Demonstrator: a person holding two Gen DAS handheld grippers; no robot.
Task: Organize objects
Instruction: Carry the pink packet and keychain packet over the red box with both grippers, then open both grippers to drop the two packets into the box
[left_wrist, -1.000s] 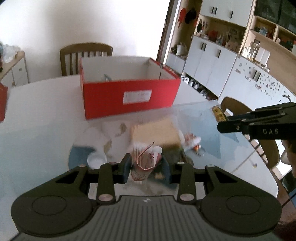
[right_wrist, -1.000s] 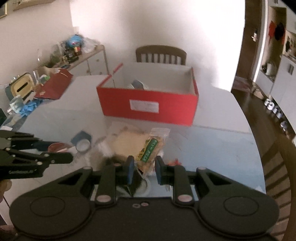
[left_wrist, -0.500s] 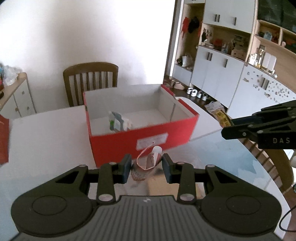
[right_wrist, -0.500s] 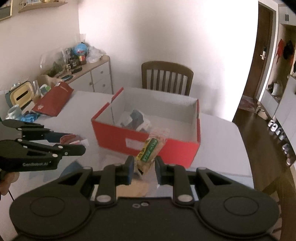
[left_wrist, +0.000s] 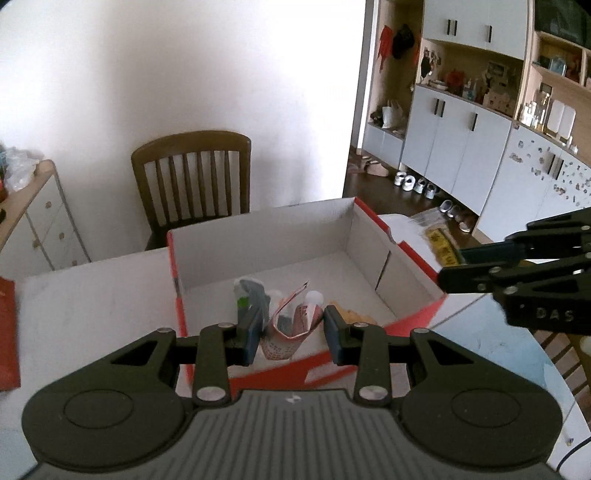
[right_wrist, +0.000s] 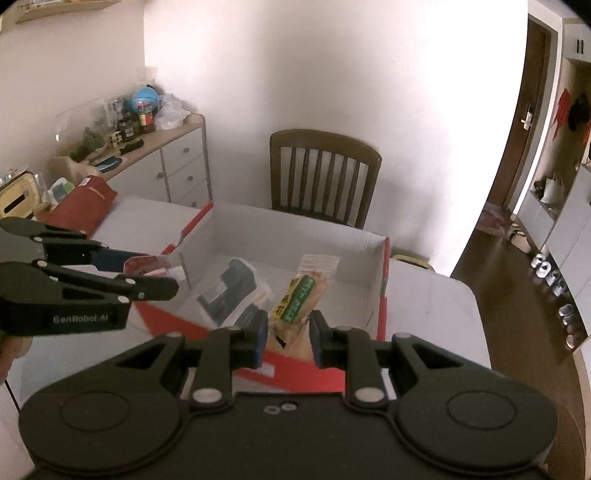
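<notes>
- The left hand-held gripper (left_wrist: 291, 334) was clamped on a crumpled red-and-white packet (left_wrist: 286, 332) with a white-capped tube sticking out of it, held above the near wall of the red shoebox (left_wrist: 413, 317).
- The right hand-held gripper (right_wrist: 286, 338) was clamped on a clear snack bag with a green label (right_wrist: 301, 299), also held over the box's near wall.
- In the right wrist view the left hand-held gripper reached in from the left edge, its tips above the box's left corner; in the left wrist view the right one reached in from the right edge, the snack bag beyond its tips.
- The shoebox stood open on the white surface (right_wrist: 424, 295), white inside, with a dark packet in clear wrapping (right_wrist: 229, 286) lying on its floor.
- A red flat folder (right_wrist: 86, 201) lay on the surface left of the box.
- A wooden slat-back chair (right_wrist: 323, 173) stood behind the surface against the white wall.
- A cluttered sideboard (right_wrist: 162, 158) stood along the left wall.
- White cabinets (left_wrist: 461, 129) and rows of shoes (left_wrist: 417, 184) lined the room to the right.
</notes>
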